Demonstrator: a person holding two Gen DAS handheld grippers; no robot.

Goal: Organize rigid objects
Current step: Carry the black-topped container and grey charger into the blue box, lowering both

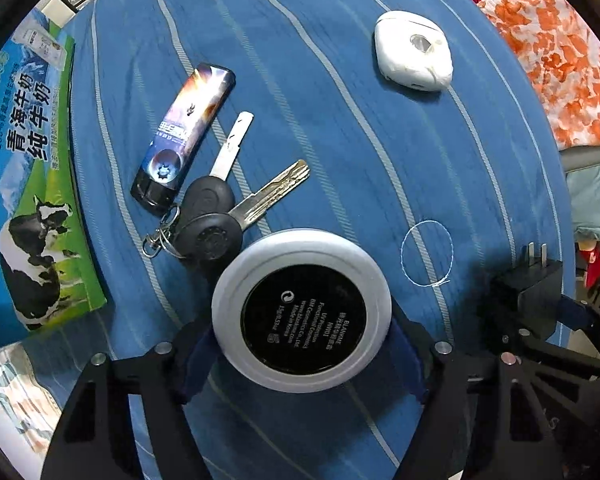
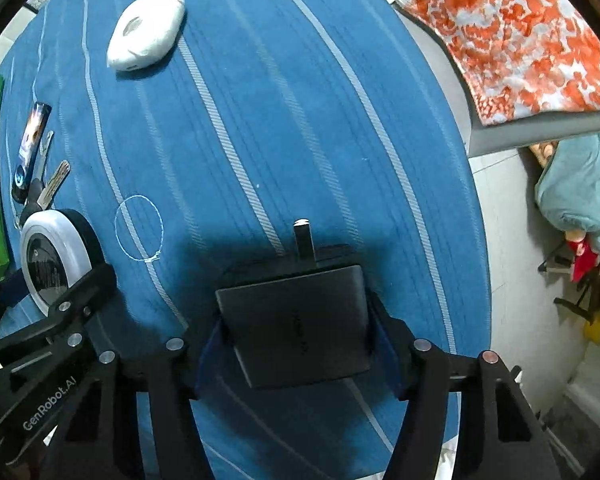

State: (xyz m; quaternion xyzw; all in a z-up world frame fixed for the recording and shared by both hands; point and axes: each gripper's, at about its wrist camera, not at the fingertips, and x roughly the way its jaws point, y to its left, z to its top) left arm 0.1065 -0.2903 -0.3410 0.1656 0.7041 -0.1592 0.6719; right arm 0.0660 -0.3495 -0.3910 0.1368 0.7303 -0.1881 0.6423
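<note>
Gripping round glossy compact (image 1: pixel 302 322), boxy charger (image 2: pixel 296 330).

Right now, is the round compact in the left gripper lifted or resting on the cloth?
Cannot tell. The round compact sits clamped in the left gripper, its labelled black face toward the camera.

My left gripper (image 1: pixel 300 344) is clamped on a round compact (image 1: pixel 301 311), its blue-padded fingers (image 1: pixel 198 354) pressed to either side of the white rim, black label facing the camera. My right gripper (image 2: pixel 296 344) is closed around a black charger (image 2: pixel 296 326), prongs pointing forward, blue pads (image 2: pixel 384 344) tight against its flanks. Both hang side by side above the cloth, the left gripper's arm visible at the lower left of the right wrist view.
</note>
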